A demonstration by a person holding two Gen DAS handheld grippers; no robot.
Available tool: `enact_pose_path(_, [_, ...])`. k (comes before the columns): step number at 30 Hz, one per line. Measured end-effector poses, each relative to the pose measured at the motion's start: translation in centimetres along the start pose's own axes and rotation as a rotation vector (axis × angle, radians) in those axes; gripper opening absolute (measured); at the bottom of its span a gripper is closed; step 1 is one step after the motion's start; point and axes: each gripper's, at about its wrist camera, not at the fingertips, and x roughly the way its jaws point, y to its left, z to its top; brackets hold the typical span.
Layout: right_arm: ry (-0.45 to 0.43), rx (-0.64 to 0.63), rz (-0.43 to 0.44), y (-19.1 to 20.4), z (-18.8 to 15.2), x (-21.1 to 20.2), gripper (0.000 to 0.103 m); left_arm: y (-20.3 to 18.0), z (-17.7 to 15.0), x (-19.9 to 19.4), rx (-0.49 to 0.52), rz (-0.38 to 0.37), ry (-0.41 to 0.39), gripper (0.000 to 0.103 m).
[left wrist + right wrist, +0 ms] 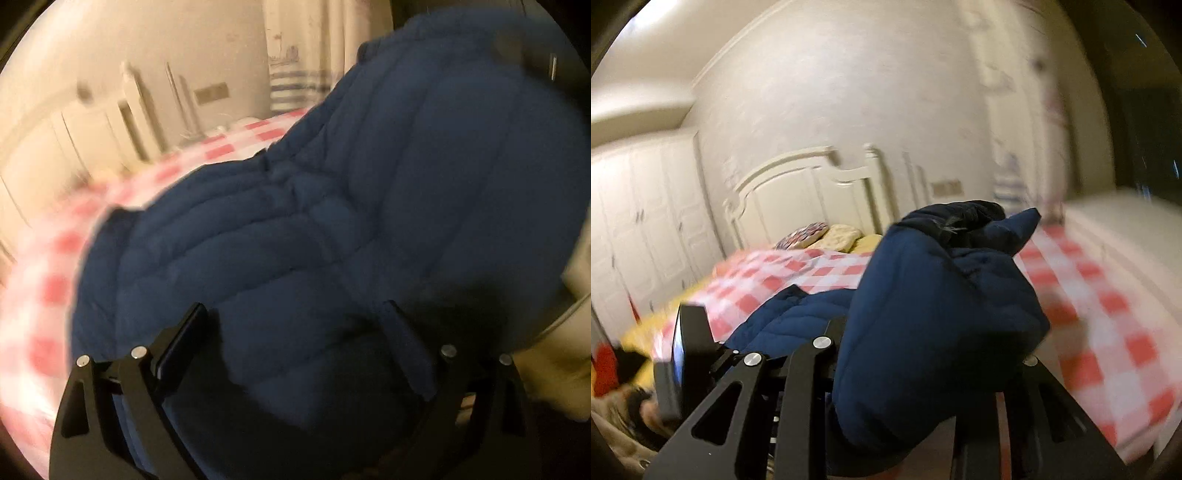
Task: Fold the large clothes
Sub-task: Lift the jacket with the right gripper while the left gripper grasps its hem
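The right gripper [923, 369] points nearly level across the bed, pinching a bunched fold of the navy-blue quilted puffer jacket [934, 295], which bulges up over its fingers while the rest trails down left onto the red-and-white checked bedspread [1108, 302]. The left gripper [295, 332] tilts downward over the same jacket [369, 206], its fingers [188, 332] spread wide with padded fabric between them, though I cannot tell whether they press on it. Cream pillows [842, 234] lie far off by the white carved headboard [798, 192].
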Motion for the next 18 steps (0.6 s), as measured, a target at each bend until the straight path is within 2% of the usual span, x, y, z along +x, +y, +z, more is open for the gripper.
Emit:
enact_pose_path(1, [0.0,-0.054,-0.003,1.5,0.5,0.4,0.029,1.7,-0.1,-1.3,-0.061,-0.03,-0.038,0.093])
enact_pose_path(2, [0.001,-0.111,-0.005,3.2,1.0,0.9,0.029,4.1,-0.2,-3.1,-0.128,-0.027,-0.091,0.093])
enact_pose_path(4, [0.011,-0.242,-0.003,7.3,1.7,2.3,0.03,8.3,-0.7,-5.4,-0.226,0.0,-0.161,0.093])
enact_pose_path(5, [0.016,-0.308,-0.001,9.5,1.8,3.0,0.03,11.5,-1.2,-6.6,-0.307,0.016,-0.192,0.093])
enact_pose_path(9, [0.076,-0.576,0.048,18.9,-0.1,7.2,0.03,20.8,-4.3,-9.6,-0.57,0.044,-0.237,0.093])
enact_pose_path(10, [0.122,-0.677,0.052,21.9,-1.7,9.0,0.03,22.7,-5.5,-10.5,-0.623,0.056,-0.256,0.093])
enact_pose_path(12, [0.233,-0.844,0.055,26.0,-5.2,12.2,0.03,24.6,-7.0,-11.2,-0.671,0.076,-0.264,0.093])
enact_pose_path(13, [0.304,-0.935,0.054,27.9,-7.8,14.2,0.035,25.5,-8.2,-11.2,-0.698,0.083,-0.255,0.093])
enact_pose_path(14, [0.305,-0.996,0.033,29.0,-9.6,15.2,0.035,26.1,-8.9,-11.0,-0.713,0.08,-0.245,0.093])
enact_pose_path(15, [0.267,-1.077,-0.024,30.0,-11.4,15.7,0.036,26.7,-9.8,-10.9,-0.726,0.074,-0.233,0.093])
enact_pose_path(16, [0.252,-1.106,-0.04,30.4,-11.8,15.8,0.036,26.9,-10.6,-10.4,-0.734,0.065,-0.216,0.093])
enact_pose_path(18, [0.255,-1.081,-0.021,30.0,-11.5,15.8,0.036,26.8,-11.4,-9.7,-0.732,0.048,-0.193,0.093])
